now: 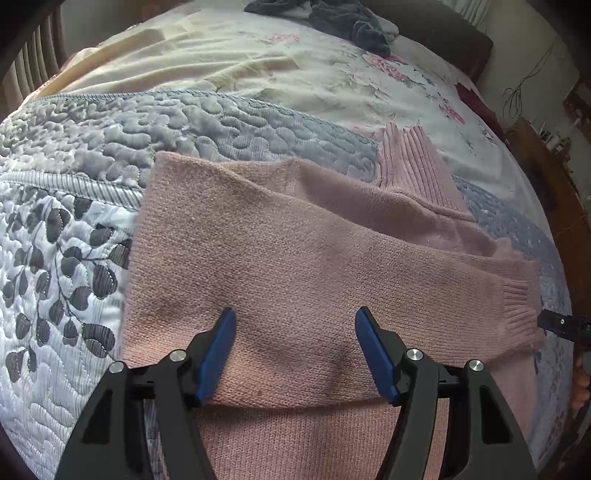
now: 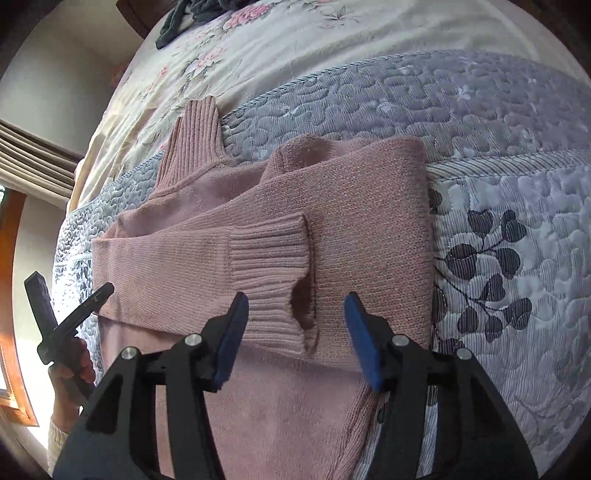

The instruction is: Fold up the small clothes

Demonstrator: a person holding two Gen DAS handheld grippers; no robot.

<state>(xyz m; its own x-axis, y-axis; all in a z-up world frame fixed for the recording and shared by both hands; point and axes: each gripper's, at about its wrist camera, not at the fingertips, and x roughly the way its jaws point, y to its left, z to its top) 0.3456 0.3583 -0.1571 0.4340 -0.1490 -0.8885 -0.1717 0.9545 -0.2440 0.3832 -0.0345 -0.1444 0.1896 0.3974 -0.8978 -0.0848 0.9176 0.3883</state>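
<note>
Left wrist view: lower hem of pink sweater (image 1: pixel 295 266) cut off by frame bottom and masked behind gripper frames; the other gripper seen only as a black tip at the right frame edge.
Right wrist view: other gripper seen at left frame edge, held by a hand (image 2: pixel 70 373), jaw state not readable from here; window side blown out by glare.
Left gripper (image 1: pixel 295 350): jaws spread wide, nothing pinched, blue pads over the knit.
Right gripper (image 2: pixel 295 332): jaws spread, empty, ribbed cuff (image 2: pixel 273 273) between the pads.
Sweater: fine knit, ribbed turtleneck collar (image 1: pixel 410 158), sleeve laid flat across body, spread on the bed.
Quilt (image 1: pixel 74 258): stitched pebble texture, grey leaf print, corded border.
Floral sheet (image 1: pixel 258 62): smooth, wrinkled, toward the far bed edge.
Dark clothes (image 1: pixel 343 18): crumpled heap at far edge, partly cropped.
</note>
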